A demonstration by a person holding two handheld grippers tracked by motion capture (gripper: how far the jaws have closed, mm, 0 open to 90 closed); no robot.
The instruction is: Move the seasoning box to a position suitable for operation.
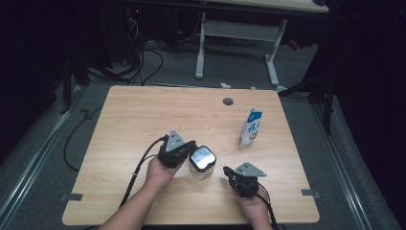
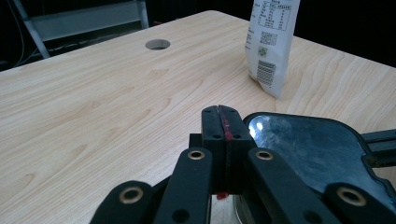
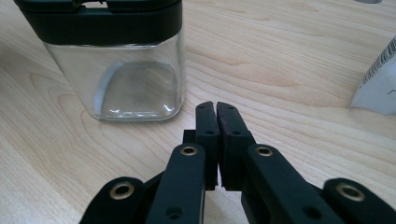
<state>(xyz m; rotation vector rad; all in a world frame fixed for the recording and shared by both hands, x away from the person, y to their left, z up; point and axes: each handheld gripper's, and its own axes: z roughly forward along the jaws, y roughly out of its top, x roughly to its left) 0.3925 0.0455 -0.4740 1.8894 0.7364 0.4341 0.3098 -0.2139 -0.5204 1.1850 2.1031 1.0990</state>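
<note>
A square clear glass jar (image 1: 201, 168) with a black-rimmed lid (image 1: 202, 157) is flanked on the table (image 1: 143, 120) by the left gripper (image 1: 191, 146) and right gripper (image 1: 227, 170), both held with jaws pressed together, empty.

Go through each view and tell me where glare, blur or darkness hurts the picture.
High view: glare on the jar lid, surroundings black beyond the table. Left gripper view: lid reflects light, pouch print soft. Right gripper view: the right tool slightly blurred, glass jar clear.

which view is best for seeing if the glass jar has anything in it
The right gripper view: the glass jar faces it side-on, clear walls and bare-looking bottom visible. The high view and left gripper view mostly catch its dark lid from above.
</note>
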